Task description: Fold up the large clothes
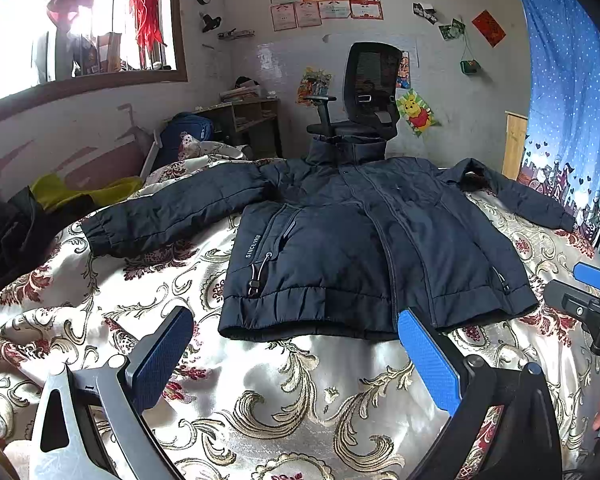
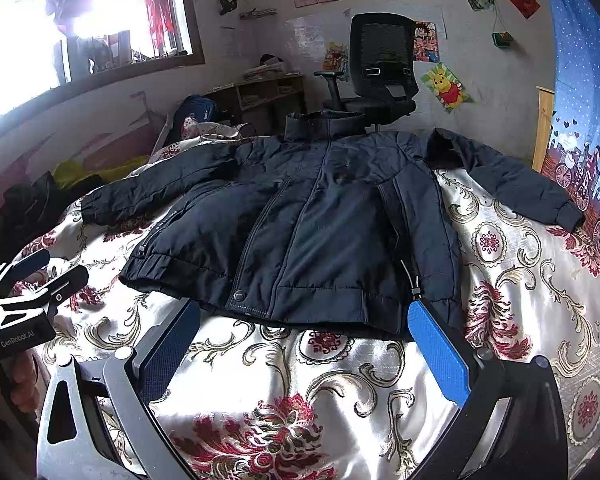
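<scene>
Dark padded jacket (image 1: pixel 364 240) spread flat, front up, both sleeves out, on my floral bedspread (image 1: pixel 260 380), my left gripper (image 1: pixel 296 352) wide and empty just short of its hem, my right gripper (image 2: pixel 304 344) likewise wide, empty, office chair (image 2: pixel 380 68) beyond the collar.

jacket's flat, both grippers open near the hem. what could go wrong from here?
1. The jacket is thick and puffy; a pinch at the hem may catch only the top layer, so the fold drags unevenly.
2. The bedspread is glossy and looks slick, so the jacket might slide rather than fold.
3. The drawcord hangs loose near the hem and could snag the left gripper. The right gripper sits near a similar cord.
</scene>
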